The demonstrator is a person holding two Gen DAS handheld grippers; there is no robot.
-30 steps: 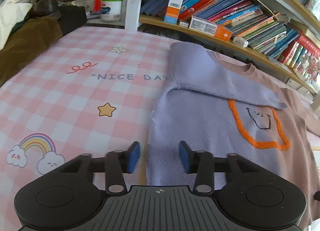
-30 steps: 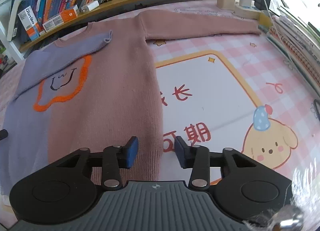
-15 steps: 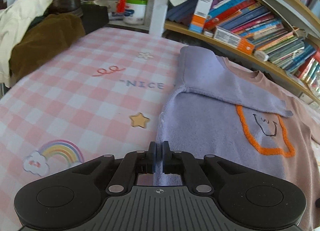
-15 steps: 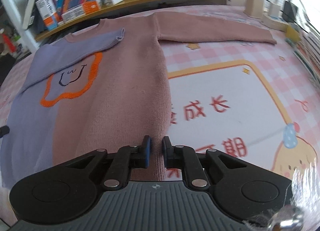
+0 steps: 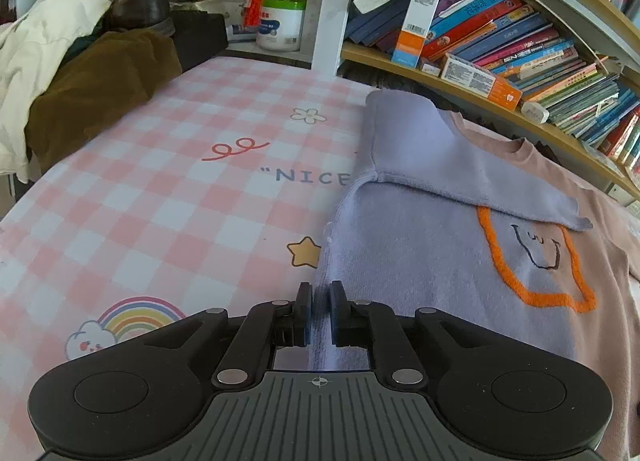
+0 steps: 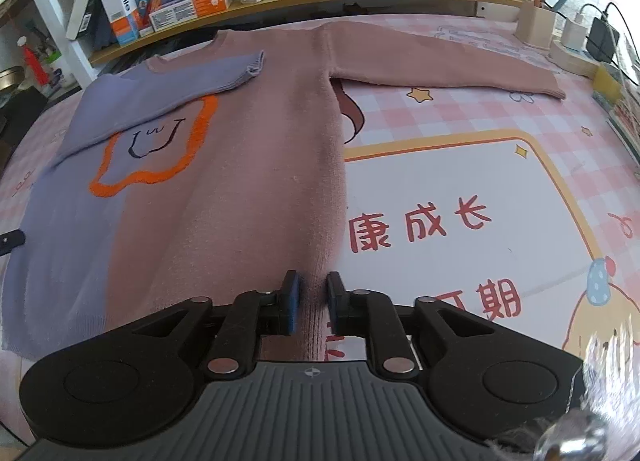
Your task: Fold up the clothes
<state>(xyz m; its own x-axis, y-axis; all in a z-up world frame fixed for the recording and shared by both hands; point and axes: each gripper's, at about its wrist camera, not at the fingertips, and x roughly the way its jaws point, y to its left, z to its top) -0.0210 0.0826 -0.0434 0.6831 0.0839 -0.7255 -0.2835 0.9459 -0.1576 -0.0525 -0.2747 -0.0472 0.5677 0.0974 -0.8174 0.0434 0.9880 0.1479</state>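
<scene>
A second ago both tongs stood apart above the hem; now the left gripper pinches the lilac bottom corner of the sweater and the right gripper its pink corner, jaws easing open slightly yet pads pressing cloth. The sweater lies flat on the checked tablecloth, lilac sleeve folded across the chest, pink sleeve stretched out. Beyond stand the bookshelf and piled clothes.

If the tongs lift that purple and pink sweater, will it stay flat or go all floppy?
Probably floppy: the sweater is soft knit, and its purple sleeve already lies folded over. It likely sags between the left tongs and right tongs. The fuzzy knit probably won't slip.
</scene>
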